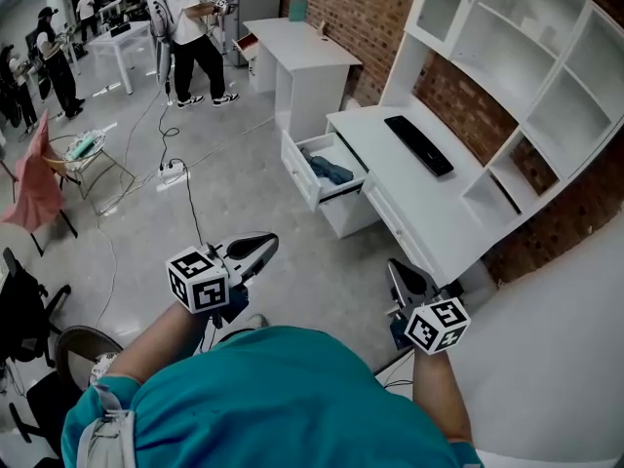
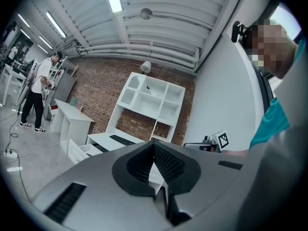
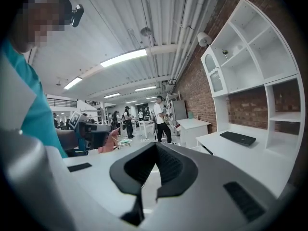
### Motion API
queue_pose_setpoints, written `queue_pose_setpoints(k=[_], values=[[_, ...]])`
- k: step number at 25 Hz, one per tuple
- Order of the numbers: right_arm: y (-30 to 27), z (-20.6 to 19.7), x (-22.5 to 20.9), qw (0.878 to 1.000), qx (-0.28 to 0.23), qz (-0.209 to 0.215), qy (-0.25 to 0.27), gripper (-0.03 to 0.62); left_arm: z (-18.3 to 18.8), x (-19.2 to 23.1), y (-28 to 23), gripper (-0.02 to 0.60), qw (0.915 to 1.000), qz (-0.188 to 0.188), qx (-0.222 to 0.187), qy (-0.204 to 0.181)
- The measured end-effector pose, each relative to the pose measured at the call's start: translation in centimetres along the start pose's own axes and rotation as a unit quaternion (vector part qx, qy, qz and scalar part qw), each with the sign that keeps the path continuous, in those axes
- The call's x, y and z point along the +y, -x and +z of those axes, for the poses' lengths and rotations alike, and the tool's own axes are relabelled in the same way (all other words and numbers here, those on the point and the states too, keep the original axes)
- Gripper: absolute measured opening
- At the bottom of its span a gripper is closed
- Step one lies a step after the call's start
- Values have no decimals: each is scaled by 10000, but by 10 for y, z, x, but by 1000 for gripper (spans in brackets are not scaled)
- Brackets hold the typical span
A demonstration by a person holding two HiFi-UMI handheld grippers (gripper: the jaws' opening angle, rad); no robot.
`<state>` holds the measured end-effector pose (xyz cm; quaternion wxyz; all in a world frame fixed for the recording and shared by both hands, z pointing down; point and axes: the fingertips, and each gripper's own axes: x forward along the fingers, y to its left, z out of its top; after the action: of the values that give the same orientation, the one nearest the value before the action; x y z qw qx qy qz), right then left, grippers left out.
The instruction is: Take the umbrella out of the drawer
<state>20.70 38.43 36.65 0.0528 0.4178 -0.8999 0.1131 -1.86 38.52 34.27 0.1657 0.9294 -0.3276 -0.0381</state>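
My left tongs [image 1: 257, 246] and right tongs [image 1: 401, 275]: both closed, empty. Open drawer [image 1: 300, 172] ahead of them, well apart; blue umbrella [image 1: 330, 171] inside.

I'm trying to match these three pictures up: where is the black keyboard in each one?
Head view: the keyboard lies right of centre, near the top, on the white desk.
Left gripper view: small, left of centre, on that desk.
Right gripper view: at the right, halfway down, on the desk.
Shared landmark: the white shelves above the desk, against the brick wall.
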Motion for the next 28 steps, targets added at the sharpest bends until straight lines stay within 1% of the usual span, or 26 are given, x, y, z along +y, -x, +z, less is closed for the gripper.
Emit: queue_pose_setpoints(k=[3,6,11,15,19,24,28], values=[[-10,-2,-6,10000,20,7,-57,20,0,13,-6,5,10000,11,34,57],[-24,-5,-15,9999,94,-18,-59,20,-1,30,-20,5,9999,-59,63,127],[-62,-2,-45,9996,153,-218,-71,20,2,81,-54,5,9992,-270,114,262],[-114,11,-69,9991,110,-417,-57,20,17,141,-85,5,9981,-507,79,332],[-182,36,-86,9988,27,-488,-97,20,50,212,-112,6,9963,-719,18,477],[-264,68,-103,9985,-10,-538,-93,20,92,295,-137,6,9959,-848,87,317],[-314,84,-121,9981,97,-596,-97,20,112,346,-155,5,9951,-906,88,375]])
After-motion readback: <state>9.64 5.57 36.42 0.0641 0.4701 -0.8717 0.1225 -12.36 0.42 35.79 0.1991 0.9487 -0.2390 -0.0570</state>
